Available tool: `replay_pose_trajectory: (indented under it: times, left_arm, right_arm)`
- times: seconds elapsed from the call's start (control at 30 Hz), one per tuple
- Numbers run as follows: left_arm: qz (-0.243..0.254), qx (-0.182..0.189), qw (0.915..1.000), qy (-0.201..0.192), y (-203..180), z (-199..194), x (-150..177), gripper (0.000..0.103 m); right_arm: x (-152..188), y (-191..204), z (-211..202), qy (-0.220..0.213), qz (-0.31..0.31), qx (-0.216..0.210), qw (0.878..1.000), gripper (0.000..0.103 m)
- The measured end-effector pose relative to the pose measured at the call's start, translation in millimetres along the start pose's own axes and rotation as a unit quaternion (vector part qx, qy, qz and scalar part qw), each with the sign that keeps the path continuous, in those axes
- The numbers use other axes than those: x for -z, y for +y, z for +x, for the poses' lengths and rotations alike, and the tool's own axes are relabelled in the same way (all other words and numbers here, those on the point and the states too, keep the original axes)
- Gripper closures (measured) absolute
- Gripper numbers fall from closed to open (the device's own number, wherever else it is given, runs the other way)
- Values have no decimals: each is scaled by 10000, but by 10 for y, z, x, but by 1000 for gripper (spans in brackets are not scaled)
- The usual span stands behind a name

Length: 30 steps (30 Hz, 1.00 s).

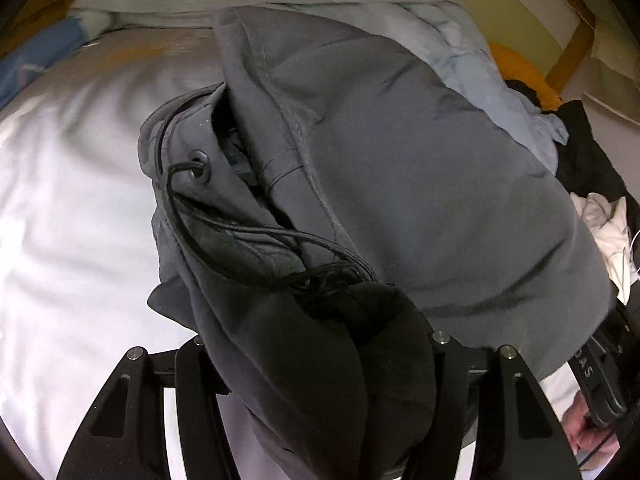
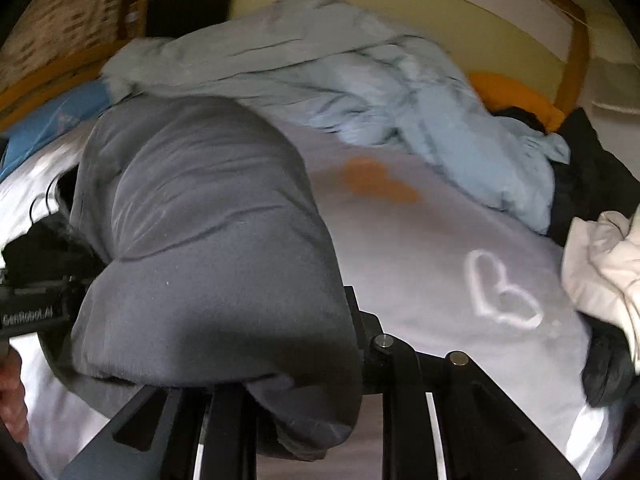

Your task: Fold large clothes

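A large grey garment point(image 1: 440, 180) with a black drawstring point(image 1: 224, 224) through a metal eyelet hangs lifted over the white bed sheet point(image 1: 60, 208). My left gripper point(image 1: 316, 348) is shut on a bunched, dark-lined edge of it, and cloth fills the gap between the fingers point(image 1: 444, 356). In the right wrist view the same grey garment point(image 2: 208, 240) drapes over my right gripper point(image 2: 288, 344), which is shut on its other edge. The left finger of that gripper is hidden under the cloth. Each view shows the other gripper and a hand at its edge.
A crumpled light blue quilt point(image 2: 360, 92) lies along the far side of the bed. Black clothes point(image 2: 592, 168) and a cream garment point(image 2: 600, 272) are piled at the right. An orange cushion point(image 2: 516, 96) sits by the wooden frame point(image 2: 576, 56). The sheet point(image 2: 400, 240) bears a heart print.
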<state>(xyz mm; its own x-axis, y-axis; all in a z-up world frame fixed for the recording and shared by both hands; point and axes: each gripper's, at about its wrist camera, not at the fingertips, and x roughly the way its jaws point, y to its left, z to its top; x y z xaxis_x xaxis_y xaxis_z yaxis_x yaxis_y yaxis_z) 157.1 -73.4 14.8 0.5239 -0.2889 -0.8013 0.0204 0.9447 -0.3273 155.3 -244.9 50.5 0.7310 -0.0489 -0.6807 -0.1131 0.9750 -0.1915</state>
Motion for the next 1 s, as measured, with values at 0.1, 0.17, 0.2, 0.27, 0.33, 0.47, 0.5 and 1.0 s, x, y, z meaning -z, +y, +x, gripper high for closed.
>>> replay_pose_trajectory:
  times: [0.1, 0.17, 0.2, 0.27, 0.33, 0.47, 0.5, 1.0]
  left_arm:
    - [227, 55, 9997, 39, -464, 381, -283, 44]
    - [350, 110, 9993, 40, -767, 616, -471, 44]
    - [420, 176, 9990, 49, -927, 745, -561, 44]
    - [595, 318, 9977, 72, -1221, 980, -712, 44]
    - [807, 431, 9958, 74, -1561, 1209, -833, 44]
    - [1252, 553, 9906, 15, -2198, 1526, -983, 43]
    - [1342, 542, 9895, -20, -2306, 1572, -997, 42]
    - [1921, 611, 9734, -1085, -1825, 1140, -507, 30]
  right_arm:
    - [-106, -483, 278, -31, 116, 281, 9995, 81]
    - [-173, -836, 461, -44, 224, 471, 9986, 80]
    - [-191, -964, 506, -75, 252, 560, 9981, 80]
    - [-227, -1261, 613, -125, 350, 789, 9962, 80]
    - [-204, -1580, 683, -138, 653, 965, 9931, 80]
    - [-45, -2172, 726, -144, 1097, 1557, 9816, 80]
    - [-10, -2256, 718, -162, 1131, 1714, 9786, 80]
    - [395, -2057, 467, -381, 2126, 1326, 9673, 37]
